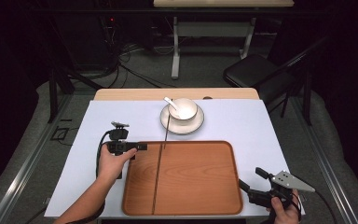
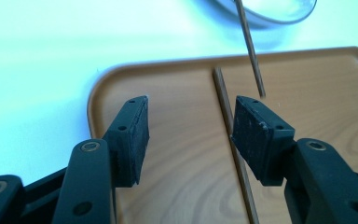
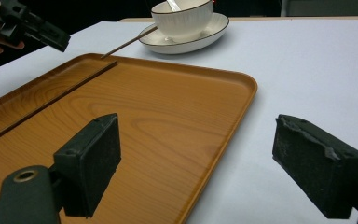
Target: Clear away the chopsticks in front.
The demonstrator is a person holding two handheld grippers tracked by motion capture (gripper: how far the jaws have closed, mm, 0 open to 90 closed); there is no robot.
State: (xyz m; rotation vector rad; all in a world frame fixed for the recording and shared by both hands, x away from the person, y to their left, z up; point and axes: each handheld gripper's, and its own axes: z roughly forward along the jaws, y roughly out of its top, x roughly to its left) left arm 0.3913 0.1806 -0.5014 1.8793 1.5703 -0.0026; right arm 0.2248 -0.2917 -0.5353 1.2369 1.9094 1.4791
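the left tongs (image 1: 142, 147) are hanging over the far left corner of the wooden tray (image 1: 191, 186), held in the person's left hand (image 1: 112, 161). in the left gripper view their jaws are standing wide apart with nothing clamped between them; the pads (image 2: 133, 140) are hovering above the tray's wood. one chopstick (image 1: 157, 179) is lying flat in the tray, running from its far edge towards the near edge, and in that same view it is passing just beside the right-hand pad, under it rather than in the grip. a second chopstick (image 1: 166, 128) is leaning with its upper end on the white saucer (image 1: 182, 125) and its lower end reaching down to the tray's far rim, close to the top of the first one.

on the saucer a white ribbed bowl (image 1: 182, 108) is sitting with a white spoon (image 1: 170, 102) resting in it. saucer and bowl are standing just beyond the tray on the white sheet covering the worktop (image 1: 242, 121).

the right tongs (image 1: 254, 179) are waiting near the tray's near right corner, in the right hand (image 1: 286, 210). their jaws are also spread wide and gripping nothing; in the right gripper view one jaw is sitting over the tray and the other over the white sheet, with the tray's rim between them.
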